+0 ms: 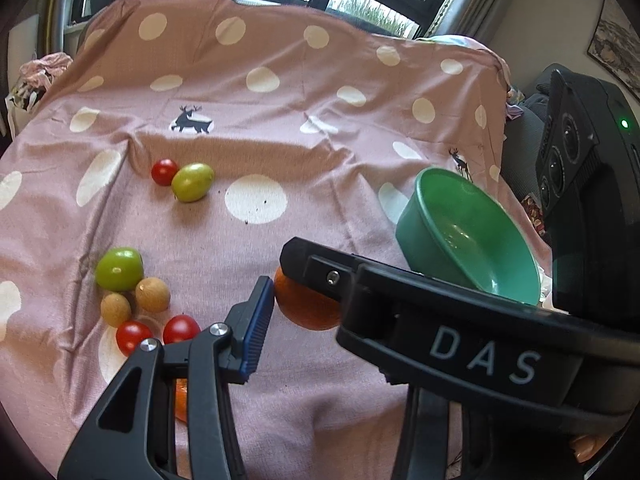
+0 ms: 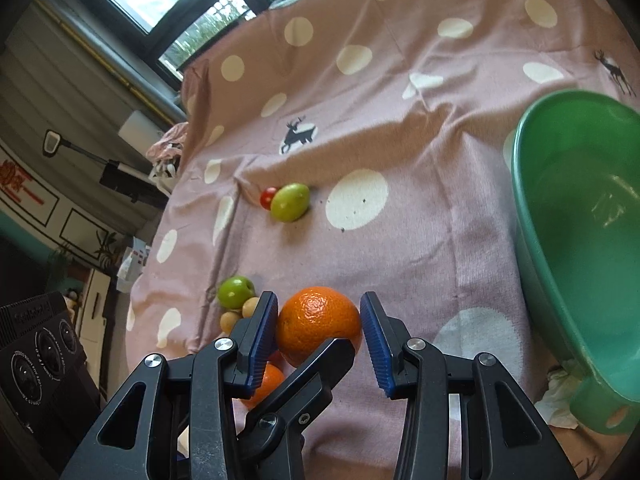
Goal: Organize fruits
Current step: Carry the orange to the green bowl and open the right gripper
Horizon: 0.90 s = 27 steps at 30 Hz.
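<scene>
An orange [image 2: 318,322] lies on the pink dotted cloth [image 2: 400,240], between the blue pads of my right gripper [image 2: 319,330]; the jaws stand open around it, the left pad at its side, a small gap at the right. The orange also shows in the left wrist view [image 1: 304,308], half hidden by the right gripper's arm. My left gripper's one visible finger [image 1: 256,328] is beside it; its other finger is hidden. A green bowl [image 2: 580,248] stands at the right, tilted; it also shows in the left wrist view [image 1: 468,236]. A second orange [image 2: 266,384] lies behind my right fingers.
Loose fruit on the cloth: a green fruit [image 1: 119,269], two tan round fruits [image 1: 152,294], two red tomatoes [image 1: 181,329] at the left, and a green fruit [image 1: 193,182] with a tomato [image 1: 164,172] farther back. A crumpled tissue [image 2: 560,396] lies by the bowl.
</scene>
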{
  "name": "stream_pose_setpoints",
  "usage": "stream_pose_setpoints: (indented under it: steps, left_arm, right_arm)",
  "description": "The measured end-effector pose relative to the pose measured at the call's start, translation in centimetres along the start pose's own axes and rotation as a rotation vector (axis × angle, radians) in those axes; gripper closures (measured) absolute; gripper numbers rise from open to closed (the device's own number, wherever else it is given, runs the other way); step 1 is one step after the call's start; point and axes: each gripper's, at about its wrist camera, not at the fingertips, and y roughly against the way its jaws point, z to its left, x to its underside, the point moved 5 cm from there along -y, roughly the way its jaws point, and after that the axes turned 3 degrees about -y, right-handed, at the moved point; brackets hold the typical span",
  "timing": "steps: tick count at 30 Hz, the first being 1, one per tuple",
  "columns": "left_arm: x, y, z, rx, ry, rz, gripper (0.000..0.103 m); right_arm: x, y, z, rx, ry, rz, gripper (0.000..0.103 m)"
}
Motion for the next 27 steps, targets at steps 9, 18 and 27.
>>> stream_pose_setpoints:
  steps: [9,18,27]
  left_arm:
    - [-1.0,2.2,-1.3,0.001,-0.044,-0.097,0.058]
    - [-1.7,2.6,-2.7,0.006,-0.064,-0.144,0.058]
    - [-2.5,2.8,-4.7,0.024,-0.106,-0.173,0.058]
  right_arm:
    - [-0.6,2.8,1.4,-0.028,0.046,-0.101,0.057]
    - [-1.0,4.7,1.6,-0.027,0.060,-0.167,0.057]
    - [-1.5,6.8,0.9,-0.021,0.055,-0.232,0.057]
